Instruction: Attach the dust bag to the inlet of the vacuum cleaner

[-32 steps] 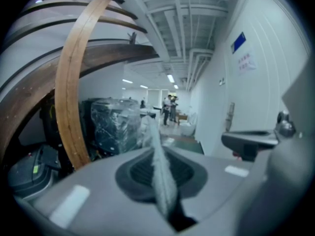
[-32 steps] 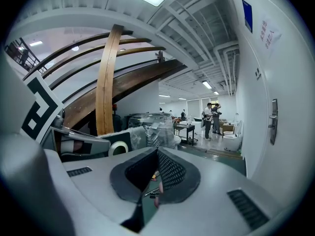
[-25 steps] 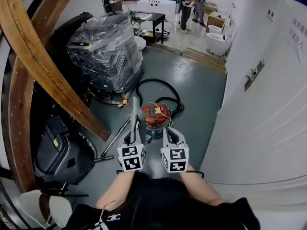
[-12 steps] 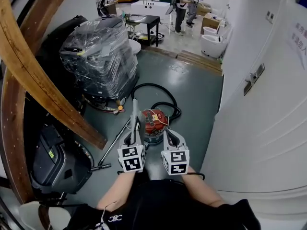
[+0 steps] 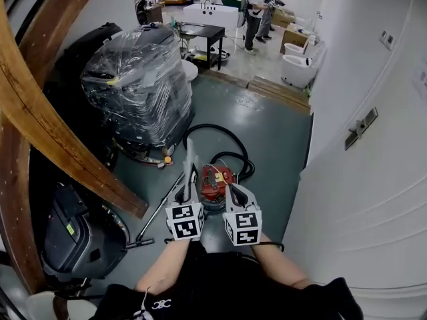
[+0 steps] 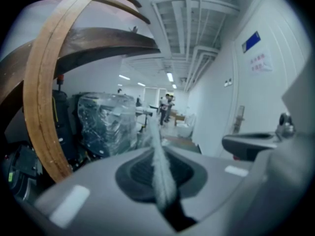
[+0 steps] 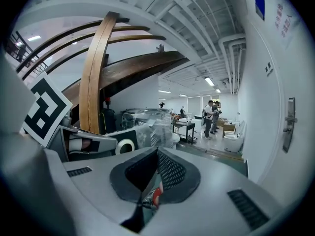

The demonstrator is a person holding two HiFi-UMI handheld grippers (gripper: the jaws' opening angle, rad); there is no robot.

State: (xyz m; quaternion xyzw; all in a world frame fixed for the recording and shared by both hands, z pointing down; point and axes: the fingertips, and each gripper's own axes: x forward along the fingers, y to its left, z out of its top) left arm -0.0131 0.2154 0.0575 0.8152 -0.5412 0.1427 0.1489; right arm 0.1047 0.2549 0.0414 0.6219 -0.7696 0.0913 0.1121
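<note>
The grey floor (image 5: 267,125) carries a large plastic-wrapped machine (image 5: 137,85) at far left. The red vacuum cleaner (image 5: 215,179) stands on the floor at centre. The left hand-held gripper (image 5: 188,193) is clamped on the pale dust bag (image 5: 190,162), which stands upright just left of the vacuum cleaner. The right hand-held gripper (image 5: 233,192) is fully closed and holds nothing.

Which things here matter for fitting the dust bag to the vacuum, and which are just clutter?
Job: dust bag in the shut left gripper; red vacuum cleaner; right gripper, shut, empty.
Lying about: plastic-wrapped machine; wooden beams; black table; metal tube.
</note>
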